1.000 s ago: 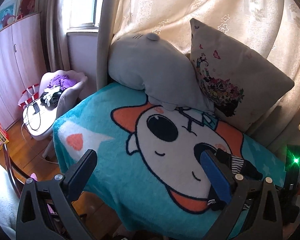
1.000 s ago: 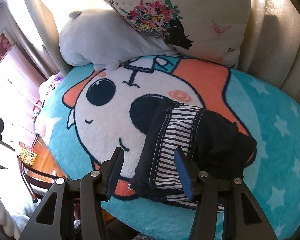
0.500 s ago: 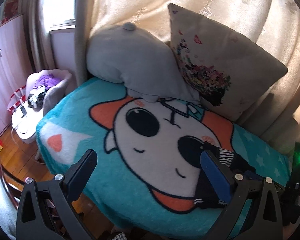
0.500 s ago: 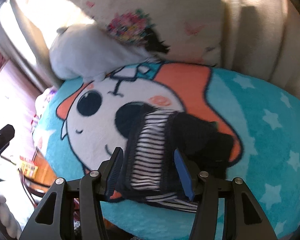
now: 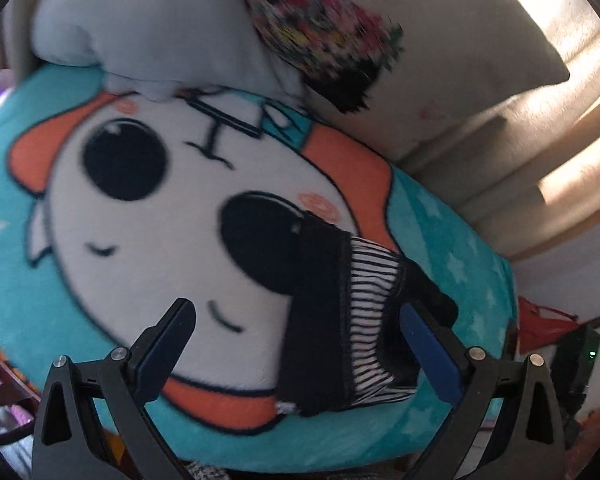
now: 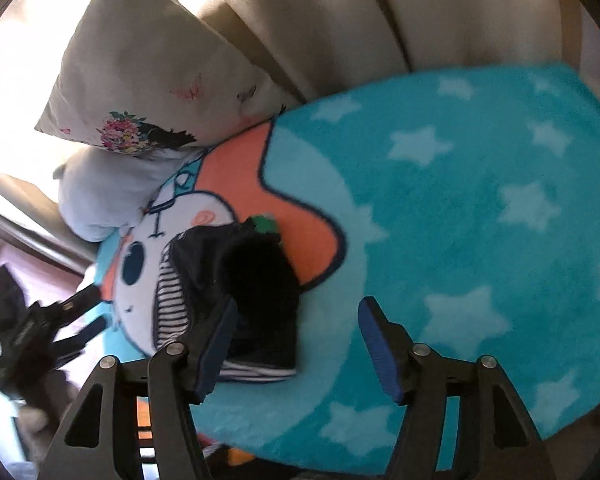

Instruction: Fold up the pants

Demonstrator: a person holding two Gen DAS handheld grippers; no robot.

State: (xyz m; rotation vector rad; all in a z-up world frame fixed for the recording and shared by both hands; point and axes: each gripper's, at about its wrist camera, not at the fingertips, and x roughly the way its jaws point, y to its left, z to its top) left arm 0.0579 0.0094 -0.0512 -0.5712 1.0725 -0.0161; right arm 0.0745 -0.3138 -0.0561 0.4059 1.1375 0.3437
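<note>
Pants (image 6: 256,280) lie left of opening right gripper (image 6: 296,344) (nothing between).

You won't get any real text here. Only letter-like marks are the dark strokes on the blanket (image 5: 148,240), on the cartoon's forehead: they look like "I" and "P" in the left wrist view, partly tucked under the grey cushion (image 5: 148,28). Floral pillow (image 6: 140,80) print is too blurred to read.

I look down on a teal cartoon blanket (image 5: 80,280) over a bed. A floral pillow (image 6: 140,80) and grey plush (image 5: 148,24) lean against sunlit beige curtains (image 6: 340,12).
</note>
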